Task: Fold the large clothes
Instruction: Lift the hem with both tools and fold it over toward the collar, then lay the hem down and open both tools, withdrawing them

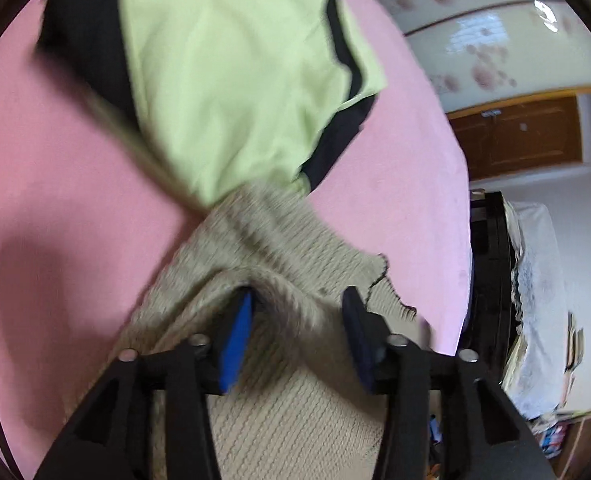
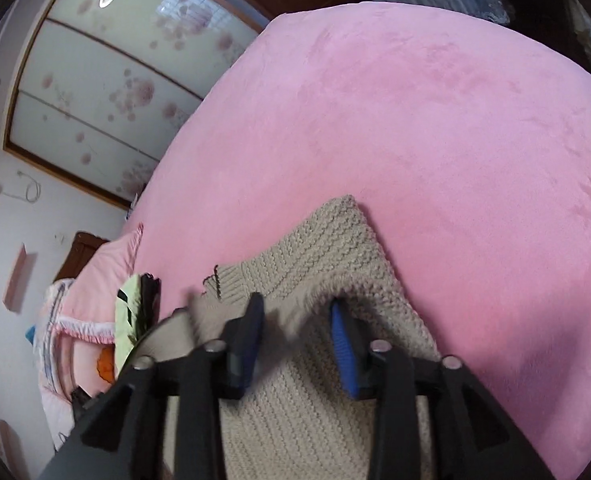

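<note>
A beige knitted sweater lies on the pink bed. My left gripper is open, its jaws wide apart just above a raised fold of the knit. In the right wrist view the same sweater lies with a folded corner pointing away, and my right gripper is open over a bump of the fabric. A green and black garment lies folded beyond the sweater; it also shows small in the right wrist view.
The bed's edge runs down the right, with a dark cabinet and cluttered shelf beyond. A wardrobe with flowered panels stands past the bed. A pink pillow lies at the bed's left.
</note>
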A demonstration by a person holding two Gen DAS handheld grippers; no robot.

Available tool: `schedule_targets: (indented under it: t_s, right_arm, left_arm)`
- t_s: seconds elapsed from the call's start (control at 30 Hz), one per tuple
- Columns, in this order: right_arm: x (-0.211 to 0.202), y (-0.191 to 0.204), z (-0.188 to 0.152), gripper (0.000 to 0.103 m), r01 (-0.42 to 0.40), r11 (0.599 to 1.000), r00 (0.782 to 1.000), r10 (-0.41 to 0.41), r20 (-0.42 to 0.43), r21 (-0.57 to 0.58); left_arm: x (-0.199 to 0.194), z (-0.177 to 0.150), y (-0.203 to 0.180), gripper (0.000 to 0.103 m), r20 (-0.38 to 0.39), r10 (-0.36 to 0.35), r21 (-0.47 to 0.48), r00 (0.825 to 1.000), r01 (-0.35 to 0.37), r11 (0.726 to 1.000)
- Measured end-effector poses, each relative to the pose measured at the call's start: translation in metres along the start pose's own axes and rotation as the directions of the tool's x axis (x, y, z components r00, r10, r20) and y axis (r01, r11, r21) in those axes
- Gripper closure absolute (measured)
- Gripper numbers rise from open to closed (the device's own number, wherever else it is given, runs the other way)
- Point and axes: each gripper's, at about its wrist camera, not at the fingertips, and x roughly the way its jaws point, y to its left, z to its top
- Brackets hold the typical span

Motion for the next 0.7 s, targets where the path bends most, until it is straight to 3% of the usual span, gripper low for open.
schedule_targets:
  t_s: [0.1,0.17,0.4,0.6,0.7]
  right_arm:
    - [0.001,0.006,0.001,0.061,0.02,0.998,1.0,-0.018,0.023,-0.053]
    - [-0.002,0.009,0.001,0.061,0.025,0.997,0.999,-0.022,0.037,-0.078]
    - [0.003,0.027,0.005,0.061,0.115,0.959,0.992,-0.099,0.072,-0.261]
    - [0.017,0.037,0.012,0.06,0.235,0.884,0.972,-0.204,0.118,-0.403]
    - [0.027,0.038,0.016,0.06,0.25,0.863,0.968,-0.22,0.119,-0.439]
  left_arm:
    - [-0.007,0.004,-0.019,0.042,0.079,0.032,0.104,0.996,-0.04,0.994]
    - [-0.009,0.005,-0.029,0.041,0.108,0.05,0.16,0.993,-0.067,0.985]
    - [-0.003,0.011,-0.043,0.041,0.113,0.133,0.297,0.985,-0.161,0.941]
    - [0.011,0.011,-0.051,0.041,0.156,0.216,0.422,0.964,-0.263,0.868]
    - [0.019,0.008,-0.06,0.041,0.187,0.241,0.483,0.952,-0.302,0.822]
